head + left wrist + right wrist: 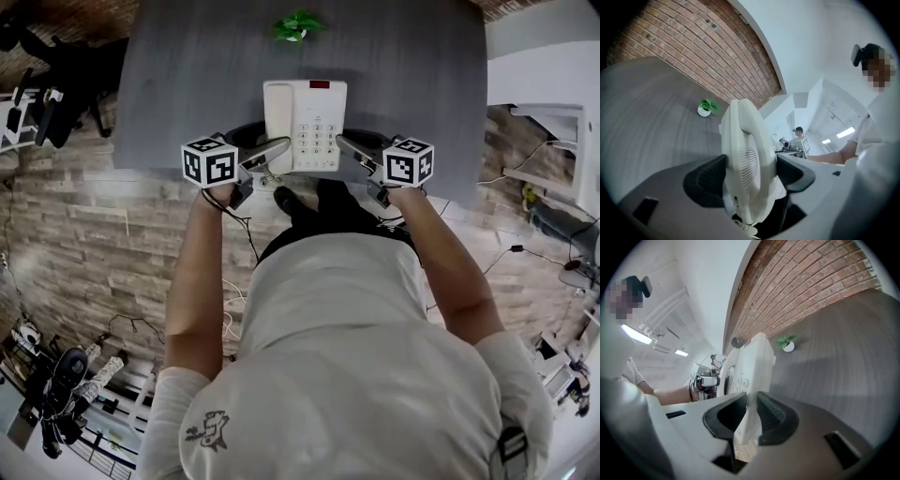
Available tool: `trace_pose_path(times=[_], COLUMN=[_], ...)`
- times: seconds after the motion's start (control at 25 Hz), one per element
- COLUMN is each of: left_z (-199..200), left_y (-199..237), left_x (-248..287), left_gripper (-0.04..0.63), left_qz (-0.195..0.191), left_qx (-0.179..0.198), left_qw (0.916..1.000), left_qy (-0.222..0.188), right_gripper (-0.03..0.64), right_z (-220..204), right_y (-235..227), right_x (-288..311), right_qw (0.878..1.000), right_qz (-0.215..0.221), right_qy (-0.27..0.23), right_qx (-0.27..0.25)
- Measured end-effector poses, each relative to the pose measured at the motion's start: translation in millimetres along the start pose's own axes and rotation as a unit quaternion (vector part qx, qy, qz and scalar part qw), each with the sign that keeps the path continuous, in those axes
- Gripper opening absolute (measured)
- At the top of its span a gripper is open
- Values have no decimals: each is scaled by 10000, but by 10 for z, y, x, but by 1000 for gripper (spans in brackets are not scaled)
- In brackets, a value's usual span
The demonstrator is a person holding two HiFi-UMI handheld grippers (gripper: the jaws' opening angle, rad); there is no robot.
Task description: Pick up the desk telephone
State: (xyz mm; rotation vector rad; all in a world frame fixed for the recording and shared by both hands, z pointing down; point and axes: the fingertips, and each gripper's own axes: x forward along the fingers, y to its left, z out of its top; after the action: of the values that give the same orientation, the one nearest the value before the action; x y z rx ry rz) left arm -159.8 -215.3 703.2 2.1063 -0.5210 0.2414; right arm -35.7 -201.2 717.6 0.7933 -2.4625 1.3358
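1. Right, starting at the left gripper: its dark pads stand wide apart and press on either side of the desk telephone. They clamp the thick side of it, where the handset lies.
2. A bit of coiled cord shows just below that grip.
3. On the right gripper I see the ribbed pads much closer together. They pinch the thin edge of the telephone on its keypad side.
4. So both grippers have hold of the telephone, one at each side, and neither is empty.
5. The telephone sits at the near edge of the grey table, about midway along it, with its near end reaching just past that edge. I cannot tell from my views whether it is clear of the table top.
6. Each gripper's marker cube, left and right, hangs just off the table's near edge, flanking the telephone.
7. The left hand and right hand grip the handles just off that edge too, below the cubes in the head view.
8. A small potted plant stands at the table's far edge, well apart from the telephone.
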Motion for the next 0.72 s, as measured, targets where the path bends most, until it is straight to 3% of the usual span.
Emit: trace_pose_path(times=[0.2, 0.72], left_z=[-60, -228], left_y=[-655, -1318], left_x=[-383, -72], left_gripper=[351, 344], left_qz=[-44, 162], left_qx=[378, 463], left_qw=[9992, 9982], left_qy=[-128, -334], right_gripper=[75, 74], right_z=[-90, -107], right_y=[650, 658], right_x=[-388, -1119], right_qw=[9994, 9983], right_qz=[-53, 47], right_qy=[-254, -221], right_qx=[-249, -531])
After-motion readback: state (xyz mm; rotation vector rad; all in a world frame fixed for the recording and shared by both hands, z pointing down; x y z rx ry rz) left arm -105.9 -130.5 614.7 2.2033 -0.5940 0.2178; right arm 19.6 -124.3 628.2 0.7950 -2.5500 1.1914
